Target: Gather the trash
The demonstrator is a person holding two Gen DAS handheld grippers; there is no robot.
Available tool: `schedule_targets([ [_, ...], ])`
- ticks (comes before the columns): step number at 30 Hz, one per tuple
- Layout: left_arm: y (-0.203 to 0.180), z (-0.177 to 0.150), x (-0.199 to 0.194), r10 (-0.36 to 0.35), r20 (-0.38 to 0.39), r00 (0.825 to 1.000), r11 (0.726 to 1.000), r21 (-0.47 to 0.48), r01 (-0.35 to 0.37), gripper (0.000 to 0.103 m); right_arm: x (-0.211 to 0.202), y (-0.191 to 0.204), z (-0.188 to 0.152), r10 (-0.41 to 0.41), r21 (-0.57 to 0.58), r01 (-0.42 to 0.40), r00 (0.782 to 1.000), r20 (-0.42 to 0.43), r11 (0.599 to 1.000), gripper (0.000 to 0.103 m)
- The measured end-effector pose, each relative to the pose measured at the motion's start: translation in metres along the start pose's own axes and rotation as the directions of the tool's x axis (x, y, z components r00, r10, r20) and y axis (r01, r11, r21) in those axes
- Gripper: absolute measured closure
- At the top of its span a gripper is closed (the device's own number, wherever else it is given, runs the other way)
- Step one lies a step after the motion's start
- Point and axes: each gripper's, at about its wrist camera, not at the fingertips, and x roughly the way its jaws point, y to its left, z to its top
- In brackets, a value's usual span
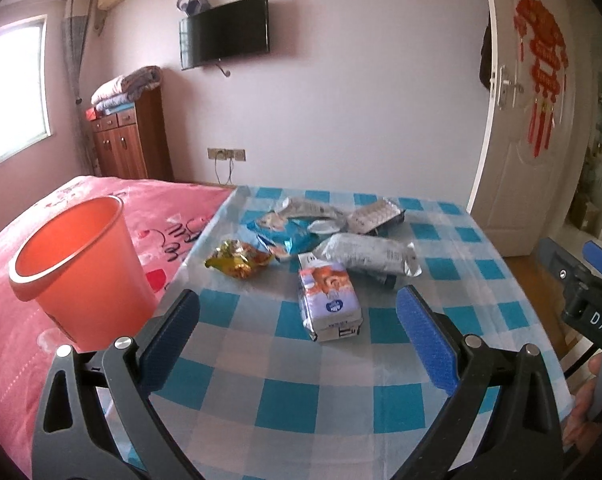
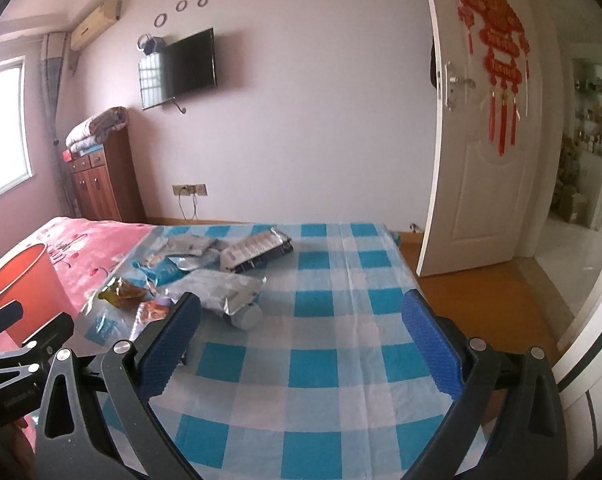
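Several pieces of trash lie on a blue-and-white checked table [image 1: 261, 380]: a purple and orange packet [image 1: 329, 304] nearest me, a silver pouch [image 1: 367, 255], a gold wrapper [image 1: 239, 259], a blue packet [image 1: 283, 231] and a grey blister pack [image 1: 375, 216]. An orange bucket [image 1: 77, 264] stands on the pink bed at the left. My left gripper [image 1: 299, 328] is open, held just short of the purple packet. My right gripper [image 2: 301, 336] is open over bare cloth [image 2: 321, 360], with the silver pouch [image 2: 221, 290] and blister pack [image 2: 257, 250] ahead to its left.
A pink bedspread [image 1: 29, 340] borders the table's left side. A wooden cabinet [image 1: 129, 140] with folded blankets stands by the window. An open white door [image 2: 481, 140] and wooden floor lie to the right. The right gripper's body [image 1: 589, 304] shows at the left view's right edge.
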Motion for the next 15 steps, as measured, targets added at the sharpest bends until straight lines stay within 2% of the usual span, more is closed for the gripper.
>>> schedule_targets([
  [15, 0.000, 0.005, -0.028, -0.007, 0.050, 0.999, 1.000, 0.011, 0.007, 0.004, -0.032, 0.005, 0.011, -0.012, -0.014, 0.013, 0.997, 0.076, 1.000, 0.004],
])
